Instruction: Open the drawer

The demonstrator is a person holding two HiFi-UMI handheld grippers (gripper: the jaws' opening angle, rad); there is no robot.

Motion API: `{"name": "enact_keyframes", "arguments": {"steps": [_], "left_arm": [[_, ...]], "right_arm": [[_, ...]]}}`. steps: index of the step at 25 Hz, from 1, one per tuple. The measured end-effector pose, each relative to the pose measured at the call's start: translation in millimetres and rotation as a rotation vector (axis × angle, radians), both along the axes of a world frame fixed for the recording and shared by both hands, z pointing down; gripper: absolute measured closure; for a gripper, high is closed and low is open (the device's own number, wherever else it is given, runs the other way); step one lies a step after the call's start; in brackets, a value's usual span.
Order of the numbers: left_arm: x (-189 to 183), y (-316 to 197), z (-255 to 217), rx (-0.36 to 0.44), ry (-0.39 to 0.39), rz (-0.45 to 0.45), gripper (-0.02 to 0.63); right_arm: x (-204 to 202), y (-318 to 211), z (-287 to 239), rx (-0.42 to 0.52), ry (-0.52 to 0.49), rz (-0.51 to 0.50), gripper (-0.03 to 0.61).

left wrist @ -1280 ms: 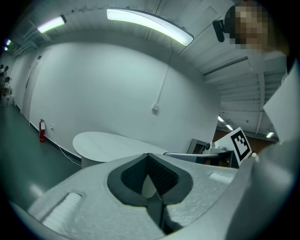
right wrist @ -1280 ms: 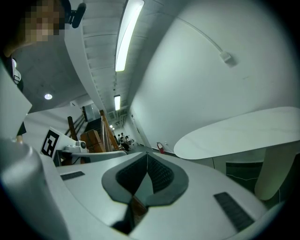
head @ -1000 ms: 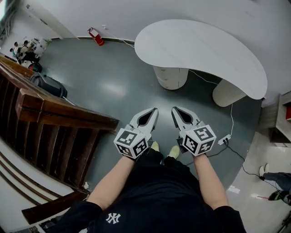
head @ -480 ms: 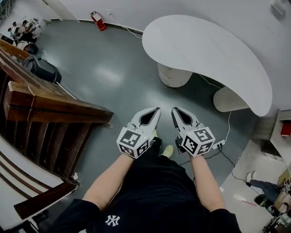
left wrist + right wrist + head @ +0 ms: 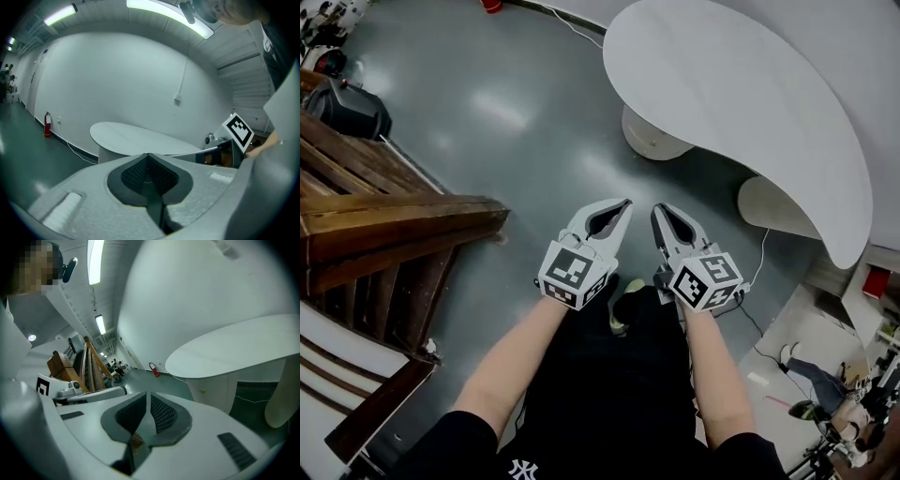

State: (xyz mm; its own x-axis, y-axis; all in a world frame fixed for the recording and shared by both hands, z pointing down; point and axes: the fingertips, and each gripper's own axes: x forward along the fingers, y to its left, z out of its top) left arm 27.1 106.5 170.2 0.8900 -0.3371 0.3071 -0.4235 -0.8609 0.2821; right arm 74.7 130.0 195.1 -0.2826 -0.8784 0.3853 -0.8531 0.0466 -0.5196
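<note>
Though left tool (image 5: pixel 624 202) closed, table (image 5: pixel 722 94) lengthwise diagonal

Open floor (image 5: pixel 516 141) ahead betw. wooden railing (image 5: pixel 403 220) at left & white table (image 5: pixel 741 103) at right.

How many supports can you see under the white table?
2 in the head view: one round base under the left of the table, another under its right. Others may be hidden.

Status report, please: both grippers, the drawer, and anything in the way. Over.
Left gripper and right gripper shut, empty, side by side. Drawer not made out; white table ahead on its pedestal. Nothing seen in the way; wooden railing off left.
</note>
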Motion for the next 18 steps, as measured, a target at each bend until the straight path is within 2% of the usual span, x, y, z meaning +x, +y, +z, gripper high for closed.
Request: {"name": "enact_keyframes", "arguments": {"steps": [8, 18], "left_arm": [[5.5, -53.3, 108.2, -0.064, -0.012, -0.027, 0.604], [43.4, -104.8, 294.8, -0.114, -0.024, -0.028, 0.604]], "right_arm": [[18.5, -50.1, 138.0, -0.148, -0.11, 0.077, 0.522], [59.4, -102.3, 329.8, -0.244, -0.13, 0.129, 0.509]]}}
